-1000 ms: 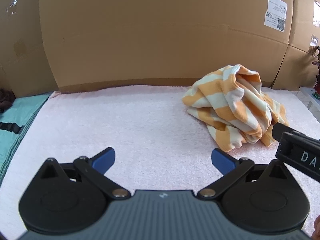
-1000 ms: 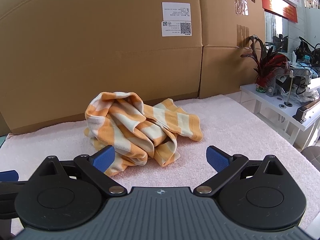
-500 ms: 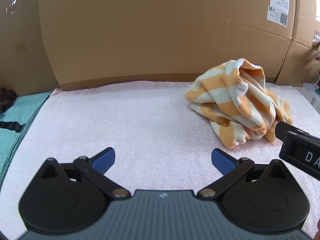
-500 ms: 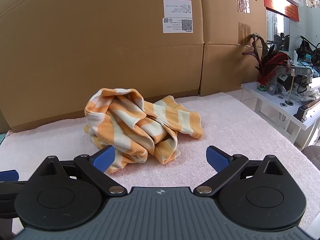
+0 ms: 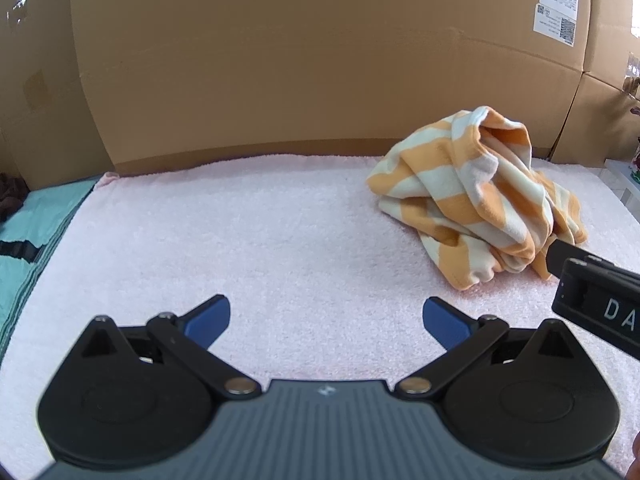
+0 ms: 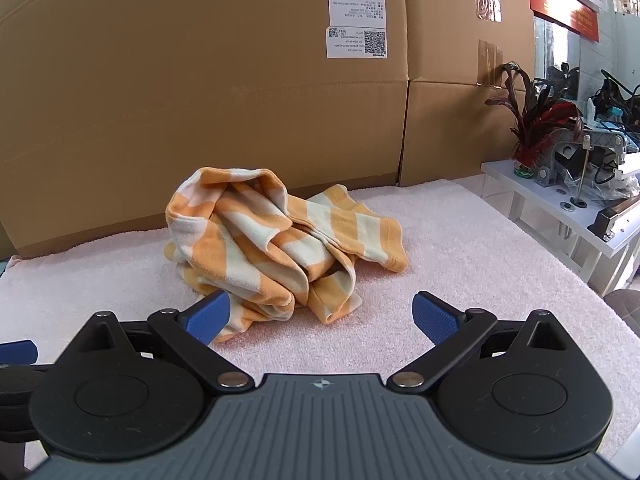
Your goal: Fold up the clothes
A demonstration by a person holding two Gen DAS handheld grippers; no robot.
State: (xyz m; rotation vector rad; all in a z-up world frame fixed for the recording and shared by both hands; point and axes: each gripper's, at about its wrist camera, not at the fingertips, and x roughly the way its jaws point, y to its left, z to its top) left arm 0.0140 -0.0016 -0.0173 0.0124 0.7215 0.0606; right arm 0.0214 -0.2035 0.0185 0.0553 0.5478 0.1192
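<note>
A crumpled orange-and-white striped garment [image 5: 476, 196] lies in a heap on the pink towel-covered table [image 5: 256, 248]; it also shows in the right wrist view [image 6: 276, 248]. My left gripper [image 5: 326, 318] is open and empty, hovering over bare towel to the left of the garment. My right gripper [image 6: 320, 316] is open and empty, just in front of the heap, its left fingertip [image 6: 208, 316] near the garment's front edge. Part of the right gripper's body [image 5: 596, 304] shows in the left wrist view beside the garment.
Large cardboard boxes [image 5: 304, 64] wall off the back of the table. A teal cloth [image 5: 36, 228] lies at the left edge. A white side table [image 6: 560, 196] with a red plant [image 6: 536, 128] and tools stands to the right.
Both grippers have drawn back and lifted slightly, so the garment sits a little farther off in each view. The garment has not moved. Both grippers stay open.
</note>
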